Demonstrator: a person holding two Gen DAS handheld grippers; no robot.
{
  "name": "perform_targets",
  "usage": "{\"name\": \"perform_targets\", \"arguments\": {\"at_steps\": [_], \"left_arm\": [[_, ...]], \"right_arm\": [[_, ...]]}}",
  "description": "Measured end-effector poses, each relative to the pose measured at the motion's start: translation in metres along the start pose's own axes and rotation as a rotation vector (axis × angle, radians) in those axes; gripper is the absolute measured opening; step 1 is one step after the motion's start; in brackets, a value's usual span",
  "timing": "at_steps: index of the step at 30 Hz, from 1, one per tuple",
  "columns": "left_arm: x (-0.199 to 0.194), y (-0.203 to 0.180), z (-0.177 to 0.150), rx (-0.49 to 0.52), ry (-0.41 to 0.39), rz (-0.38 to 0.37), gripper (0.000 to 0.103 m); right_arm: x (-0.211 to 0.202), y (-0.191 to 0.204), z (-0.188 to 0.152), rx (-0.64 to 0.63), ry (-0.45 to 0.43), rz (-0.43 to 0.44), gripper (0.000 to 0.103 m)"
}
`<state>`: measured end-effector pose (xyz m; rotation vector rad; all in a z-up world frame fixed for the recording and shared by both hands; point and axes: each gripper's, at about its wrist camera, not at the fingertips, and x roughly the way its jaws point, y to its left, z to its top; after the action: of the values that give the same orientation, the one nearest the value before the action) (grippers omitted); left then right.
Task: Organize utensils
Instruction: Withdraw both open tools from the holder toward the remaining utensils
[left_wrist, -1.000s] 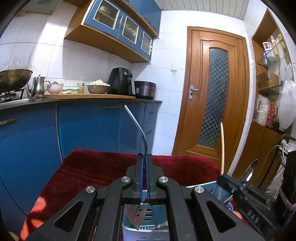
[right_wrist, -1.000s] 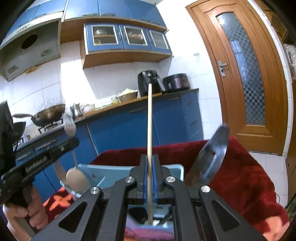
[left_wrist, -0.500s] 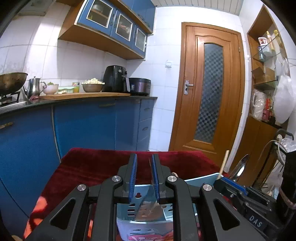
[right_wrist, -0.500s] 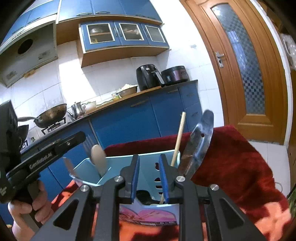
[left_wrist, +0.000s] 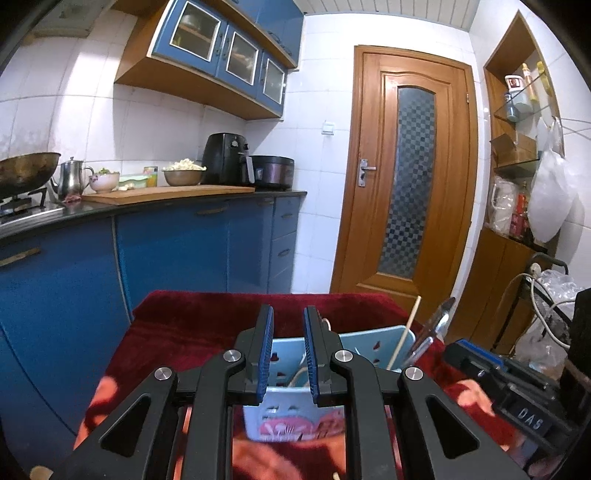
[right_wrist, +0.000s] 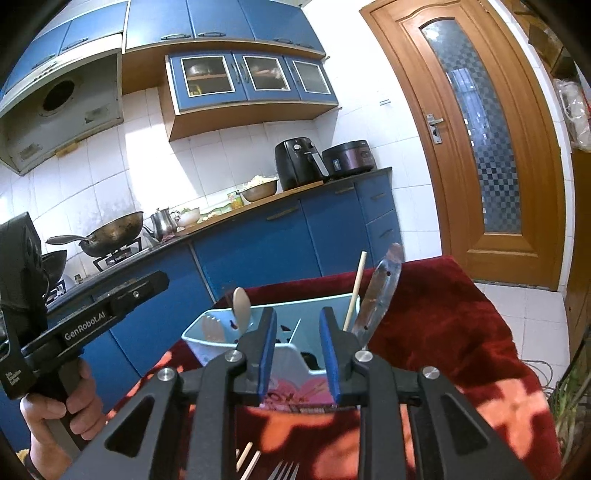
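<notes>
A light blue utensil caddy with a flower print stands on the red cloth; it also shows in the left wrist view. In it stand a wooden stick, a steel ladle, a spoon and a slotted turner. My right gripper is open and empty, just in front of the caddy. My left gripper is open and empty, above the caddy's near side. A fork and chopsticks lie on the cloth under the right gripper.
The red patterned cloth covers the table. Blue kitchen cabinets and a counter with pots stand behind. A wooden door is at the back right. The other handheld gripper is at the right.
Both grippers let go: the left released the slotted turner and the right released the wooden stick into the caddy. Both opened and pulled back and up from the caddy.
</notes>
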<state>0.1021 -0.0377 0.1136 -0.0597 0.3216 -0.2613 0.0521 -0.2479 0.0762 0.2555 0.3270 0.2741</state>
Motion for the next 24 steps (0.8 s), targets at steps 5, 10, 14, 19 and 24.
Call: {"name": "perform_targets", "arguments": {"at_steps": [5,10,14,19,24], "left_arm": [[-0.019,0.005,-0.008,-0.012,0.026,0.008,0.016],[-0.034,0.007,-0.016,-0.018,0.064,0.008,0.016],[-0.047,0.006,-0.024,-0.021,0.097,0.008,0.016],[-0.055,0.006,-0.036,-0.035,0.151,0.007,0.016],[-0.062,0.002,-0.051,-0.020,0.208,0.012,0.016]], "right_arm": [[-0.024,0.006,-0.002,0.001,0.003,-0.005,0.027],[-0.040,0.009,-0.007,0.009,0.015,-0.003,0.027],[-0.053,0.013,-0.015,-0.002,0.030,-0.017,0.027],[-0.063,0.015,-0.024,0.000,0.062,-0.031,0.027],[-0.071,0.018,-0.033,0.012,0.113,-0.048,0.027]]}}
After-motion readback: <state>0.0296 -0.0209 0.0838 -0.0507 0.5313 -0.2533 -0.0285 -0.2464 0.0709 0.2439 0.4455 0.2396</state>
